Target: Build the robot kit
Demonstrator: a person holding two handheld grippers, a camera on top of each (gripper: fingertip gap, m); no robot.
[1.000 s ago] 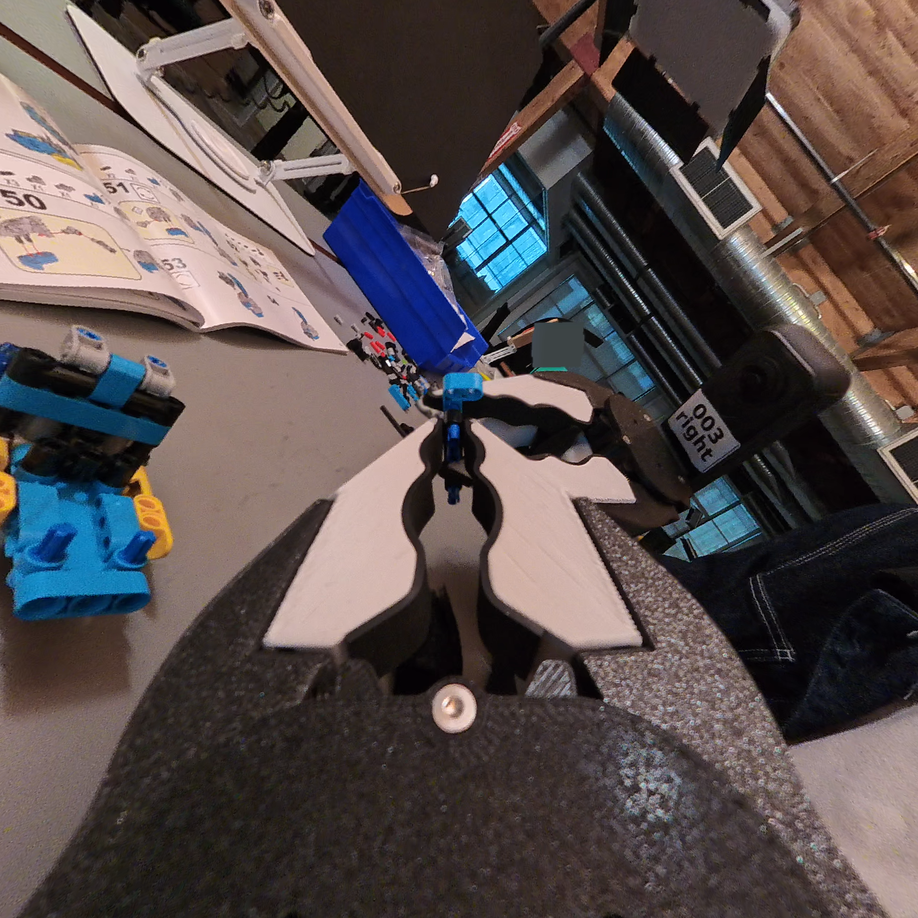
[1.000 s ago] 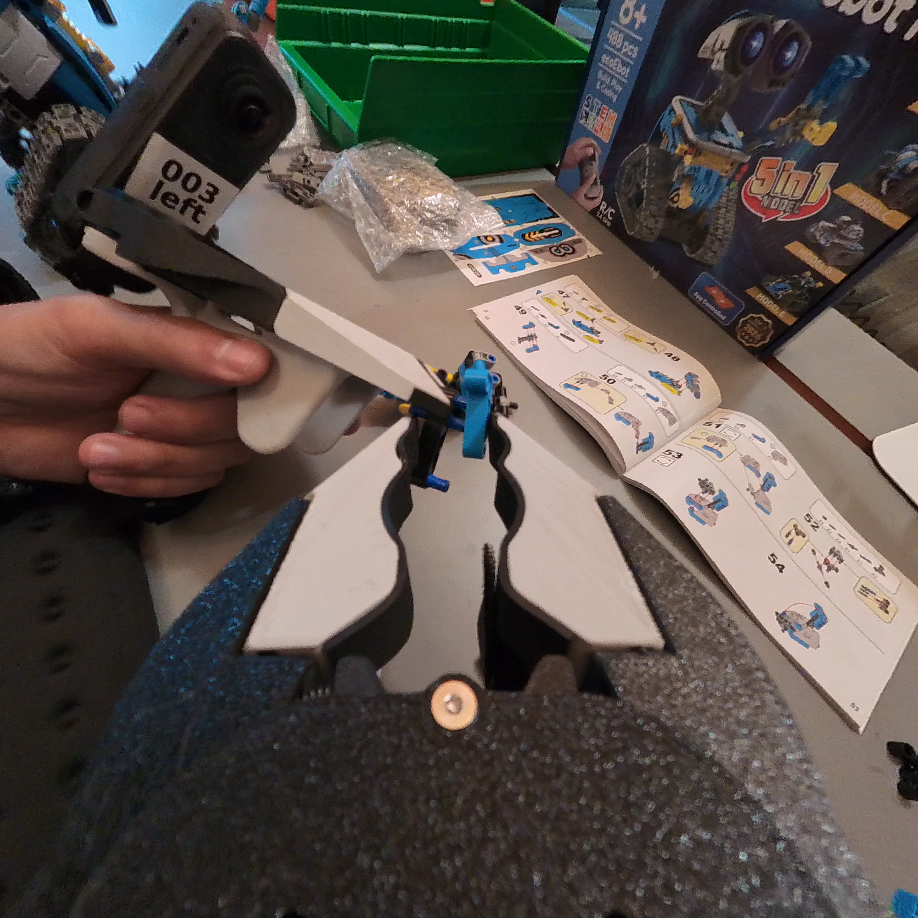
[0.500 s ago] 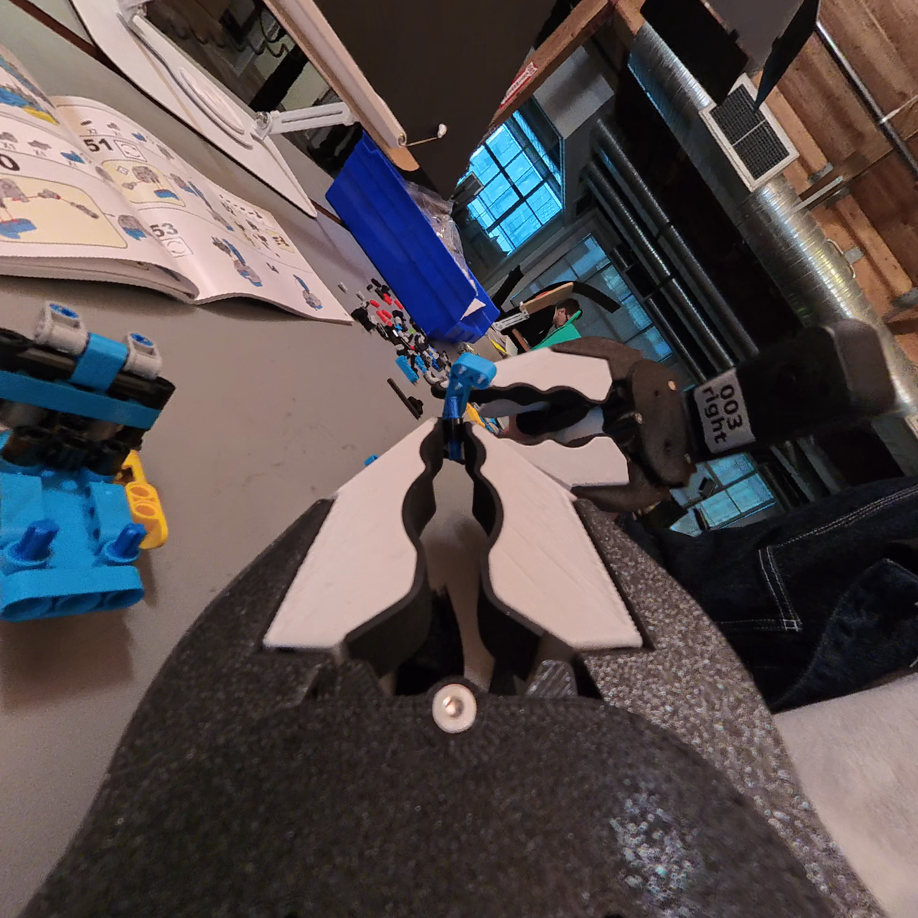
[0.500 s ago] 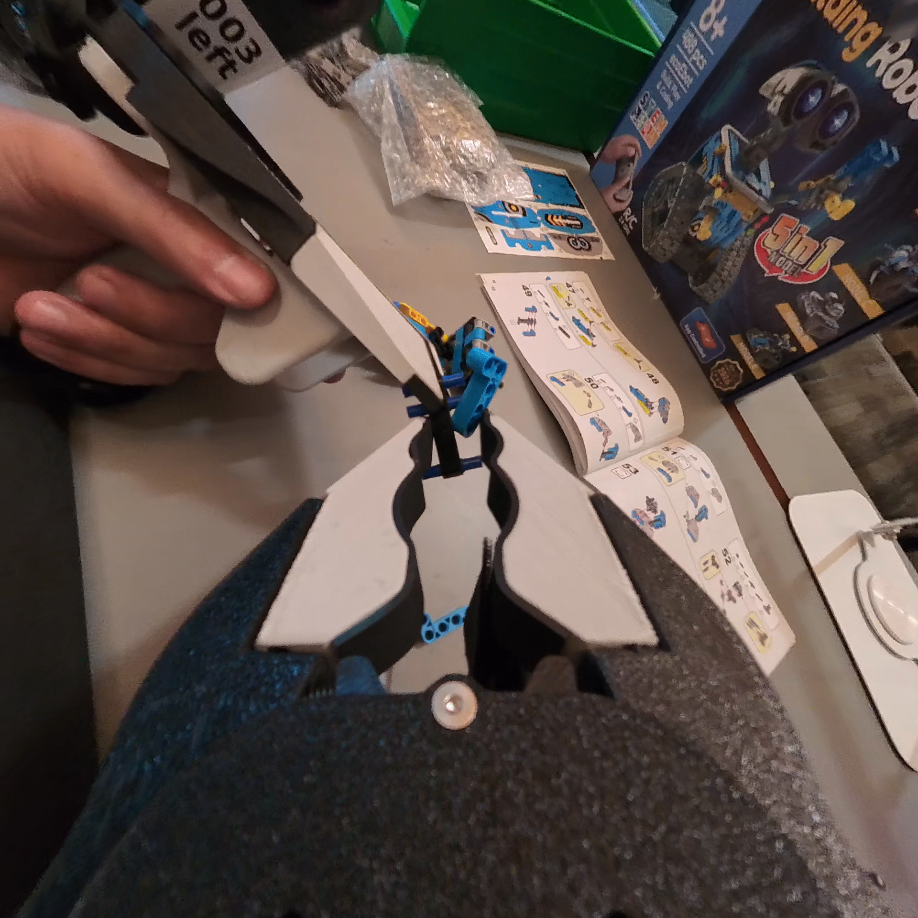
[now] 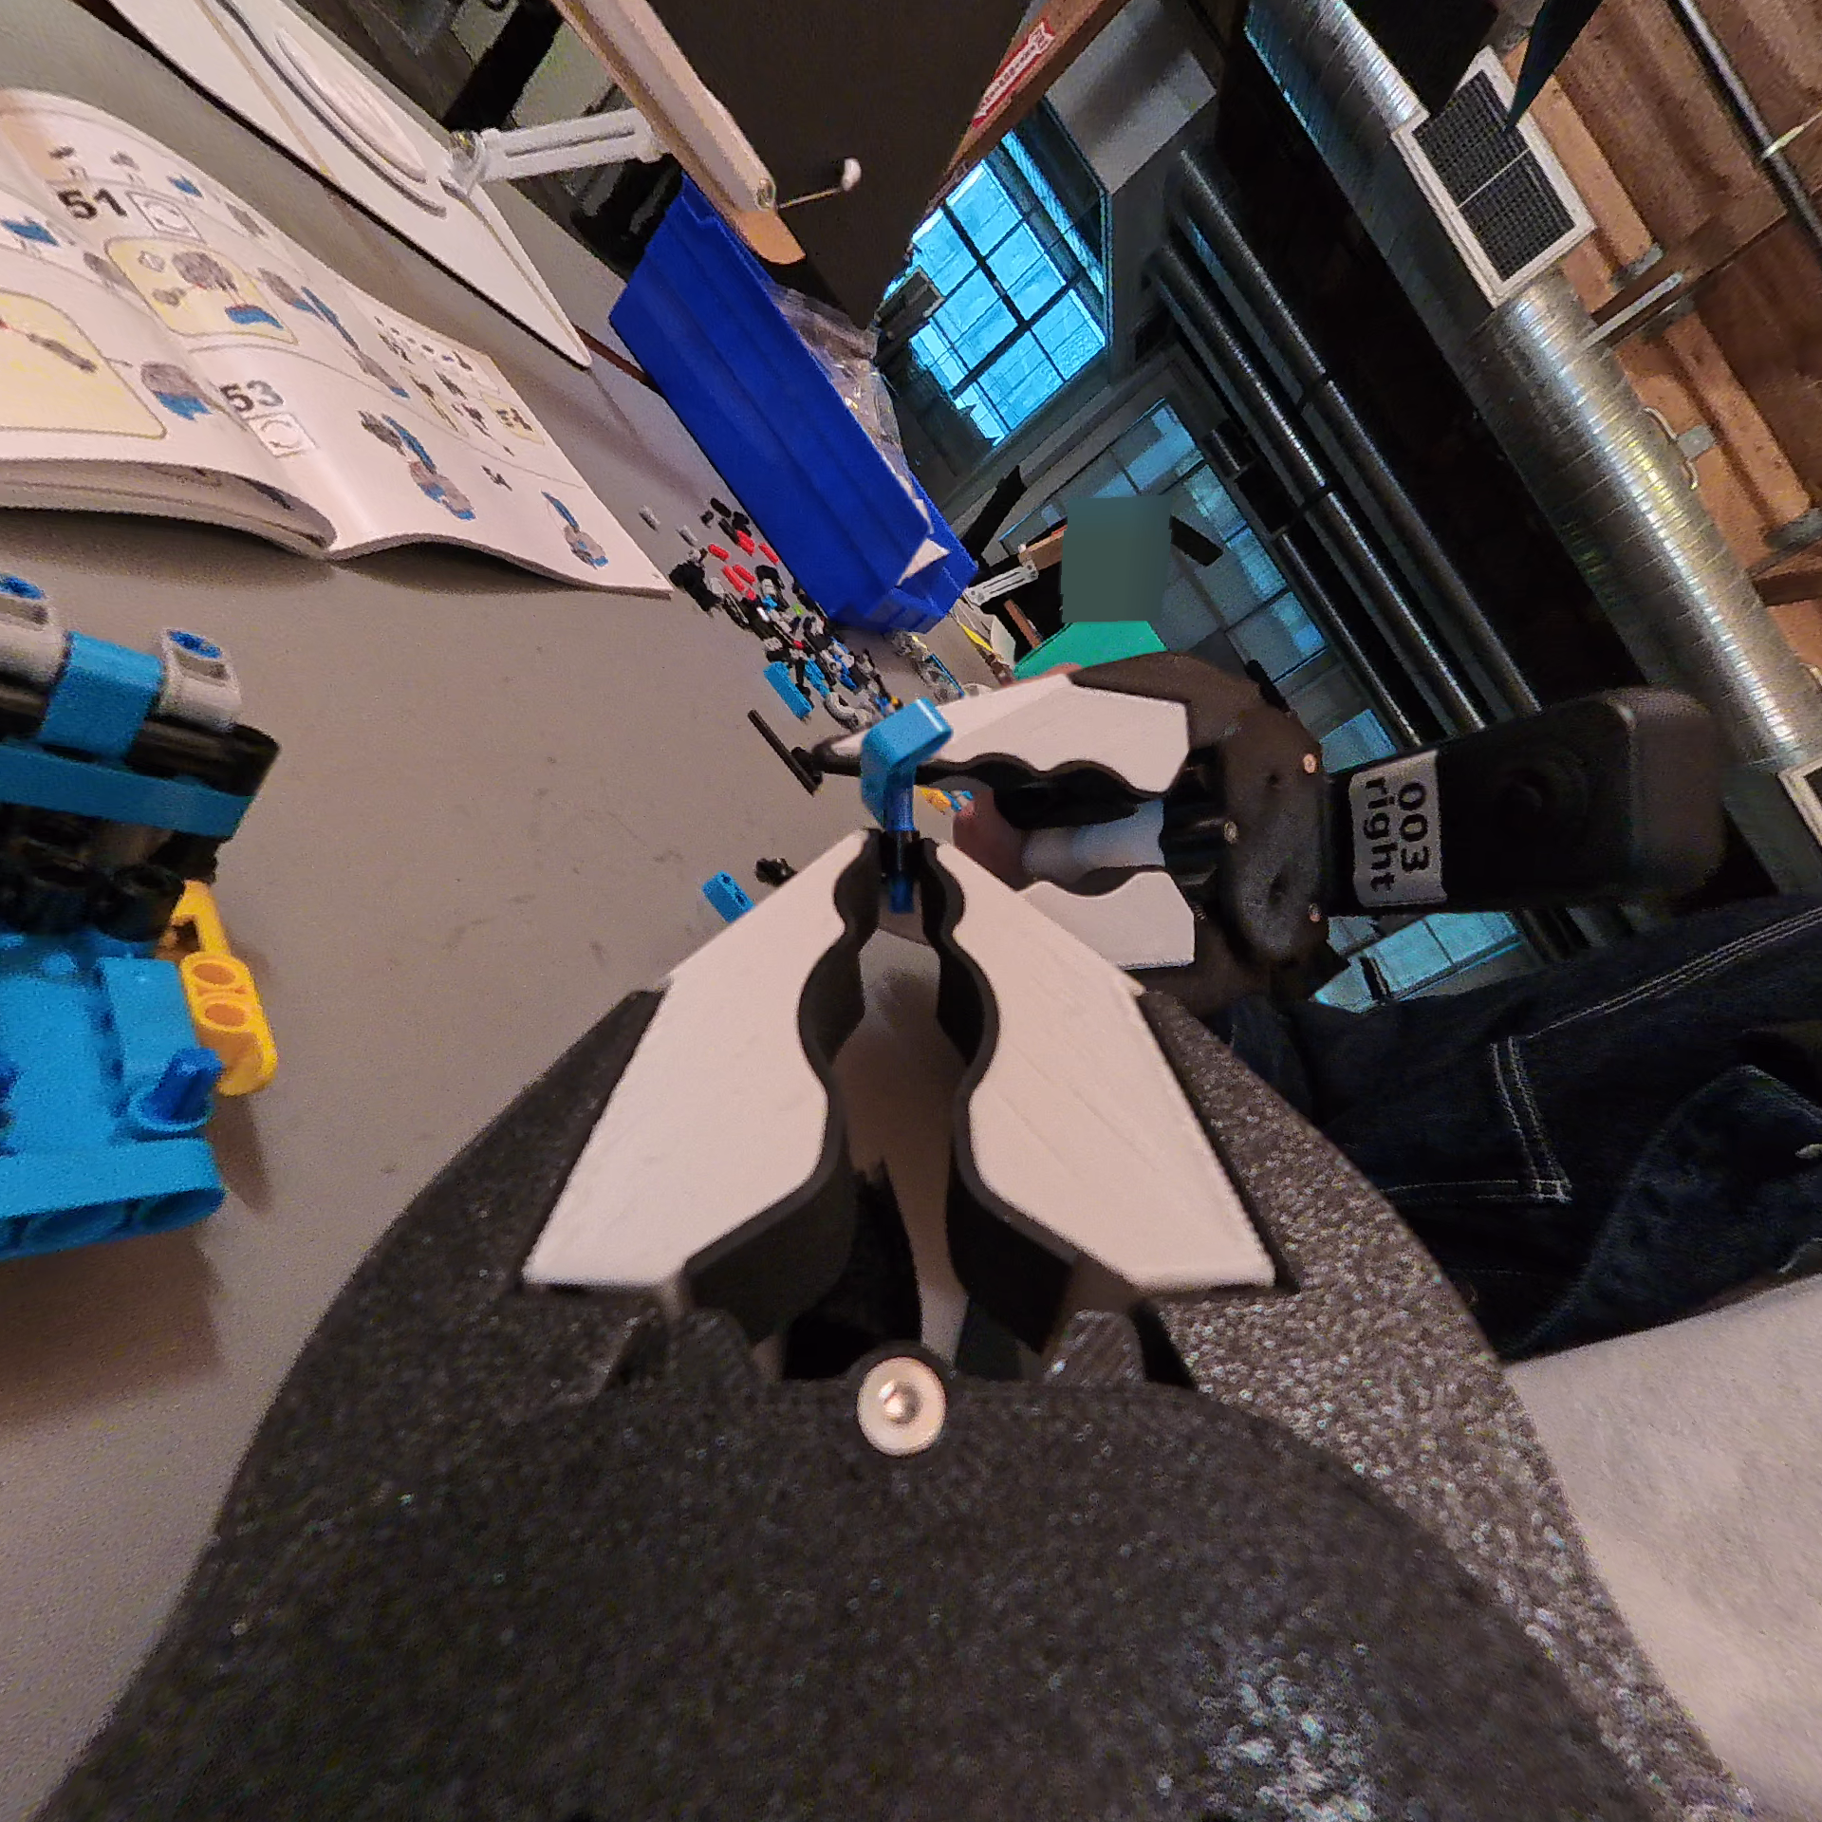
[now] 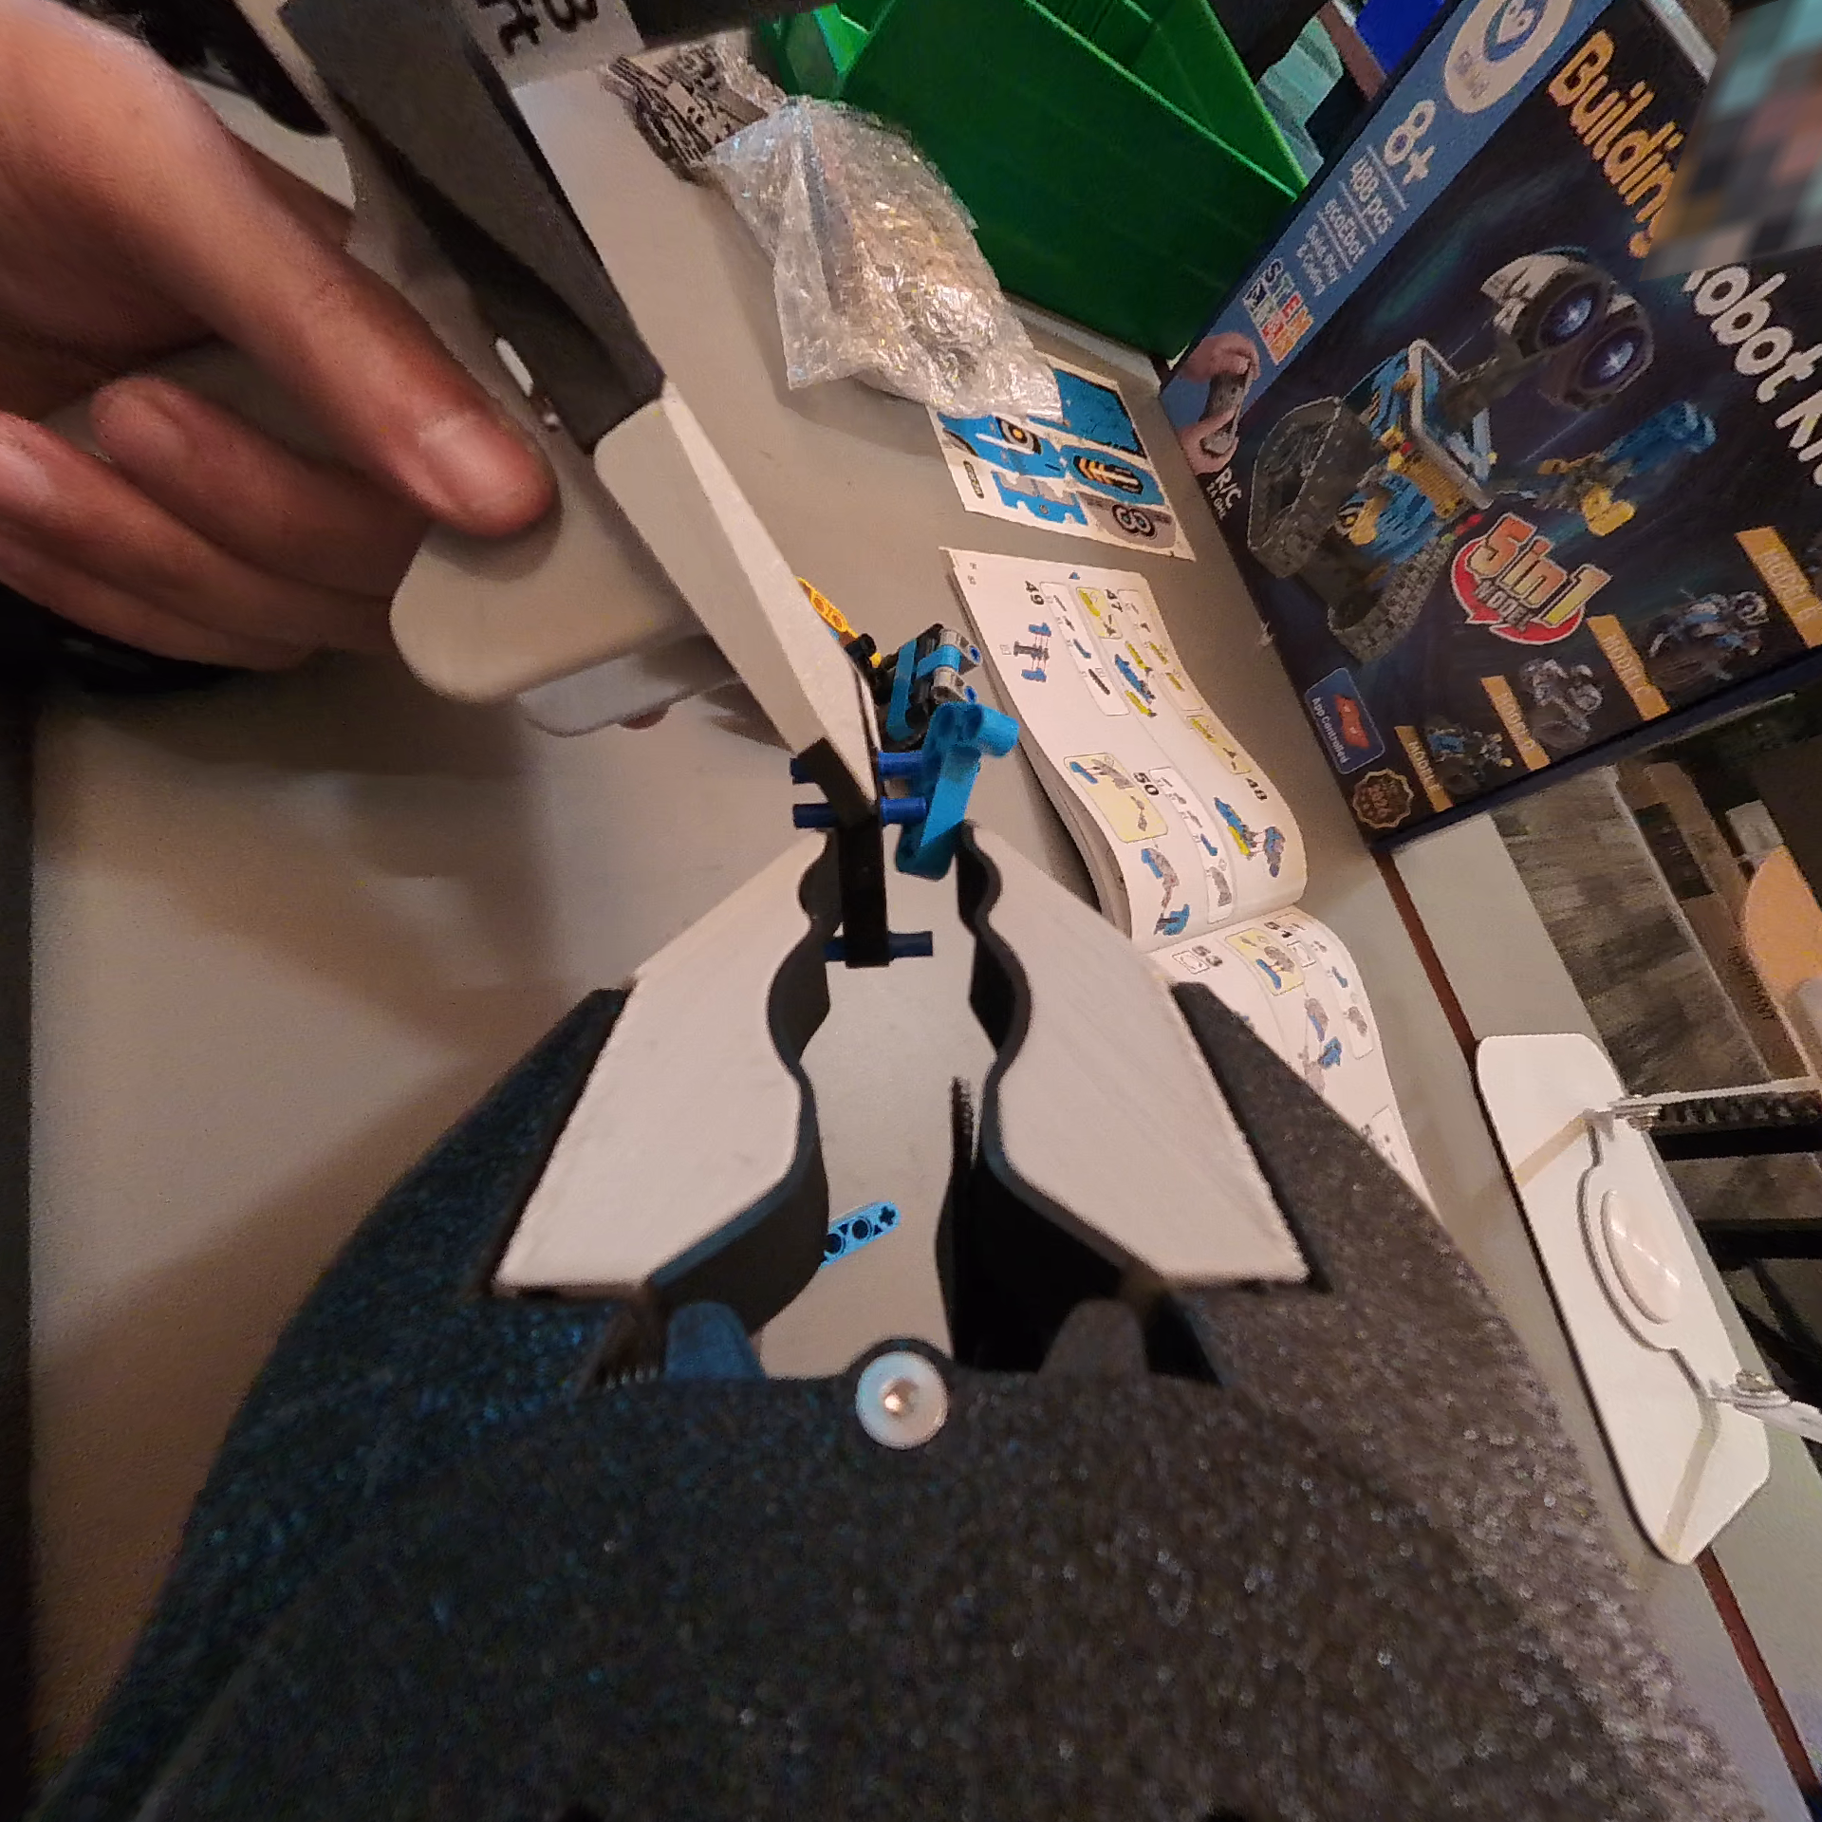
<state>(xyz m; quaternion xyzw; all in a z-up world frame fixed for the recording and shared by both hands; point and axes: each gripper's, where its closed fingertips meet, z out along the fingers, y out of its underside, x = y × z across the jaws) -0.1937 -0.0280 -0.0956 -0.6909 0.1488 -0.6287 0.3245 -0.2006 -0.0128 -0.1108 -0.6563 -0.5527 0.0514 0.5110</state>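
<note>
A: Grey tabletop (image 5: 513, 838), left wrist view. What does the left hand-held gripper (image 5: 899, 873) have?

B: Its jaws are pinched tight on a thin black beam (image 5: 899, 850), seen end-on at the very tips and raised off the tabletop. A blue elbow piece (image 5: 902, 754) stands just above the beam, pinned to it.

A: And the right hand-held gripper (image 5: 917, 818)?

B: It comes in from the right of the frame, and its upper finger (image 5: 1065, 730) reaches to the elbow. The lower finger is partly hidden.

A: Surroundings?

B: Blue-and-black model (image 5: 99, 887) at left edge. Open instruction booklet (image 5: 296, 394) upper left. Blue bin (image 5: 789, 424) above centre, with loose small parts (image 5: 779, 631) scattered before it.

A: Right wrist view.

B: The beam hangs upright at centre, between the right tool's fingertips, with blue pins through it. The elbow sits on its right side. The jaws are narrowed around both. The left tip is at the beam and the right tip at the elbow. Whether they press, I cannot tell.

A: The left tool here?

B: It enters from the upper left, held by a hand (image 6: 197, 394), with its tip clamped on the beam's upper end.

A: Below and behind?

B: Small blue beam (image 6: 858, 1232) lies on the tabletop between the fingers. Plastic bag (image 6: 877, 266) and green bin (image 6: 1035, 148) at top. Sticker sheet (image 6: 1065, 463) and printed box (image 6: 1528, 444) at right.
</note>
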